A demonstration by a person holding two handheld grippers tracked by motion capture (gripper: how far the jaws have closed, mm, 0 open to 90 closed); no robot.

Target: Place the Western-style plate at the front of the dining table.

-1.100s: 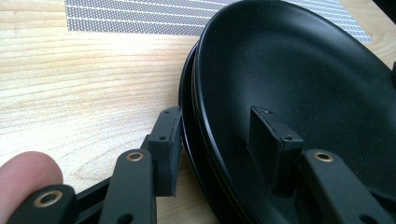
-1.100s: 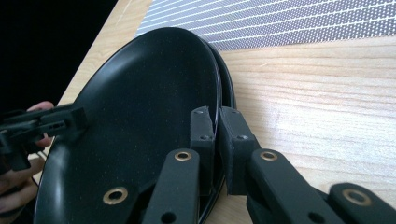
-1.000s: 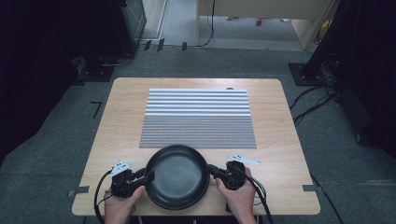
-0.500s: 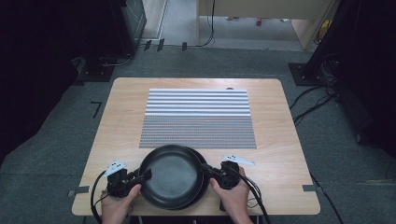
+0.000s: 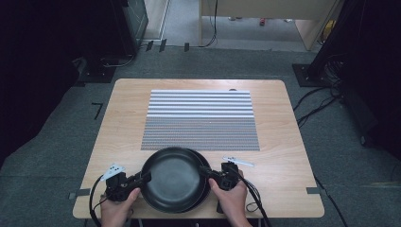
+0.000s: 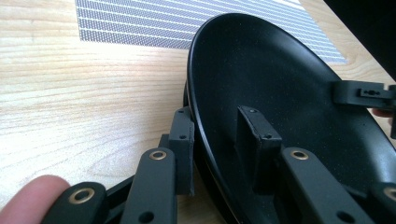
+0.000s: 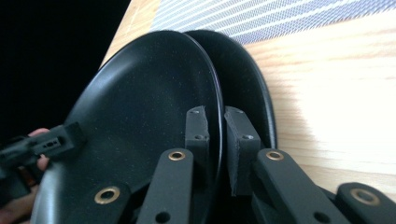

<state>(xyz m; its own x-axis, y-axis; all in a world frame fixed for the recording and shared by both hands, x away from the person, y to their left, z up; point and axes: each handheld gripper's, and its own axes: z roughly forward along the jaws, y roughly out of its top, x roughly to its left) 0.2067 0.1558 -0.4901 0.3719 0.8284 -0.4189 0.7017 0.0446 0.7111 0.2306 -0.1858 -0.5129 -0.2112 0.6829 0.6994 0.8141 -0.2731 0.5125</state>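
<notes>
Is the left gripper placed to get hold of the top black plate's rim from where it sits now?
Probably yes. The left gripper already straddles the top black plate at its left rim, one jaw inside and one outside, and has just been closing. The right gripper pinches the opposite rim; nothing blocks either.

Two stacked black plates (image 5: 174, 178) at table's near edge

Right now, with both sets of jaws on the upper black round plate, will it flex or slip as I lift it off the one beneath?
The upper black round plate looks rigid, so it probably won't flex. Its smooth, slightly glossy rim may slip in the left gripper, whose jaws have just been closing around it, and the right gripper. The lower black plate sits offset and looks likely to stay on the table.
</notes>
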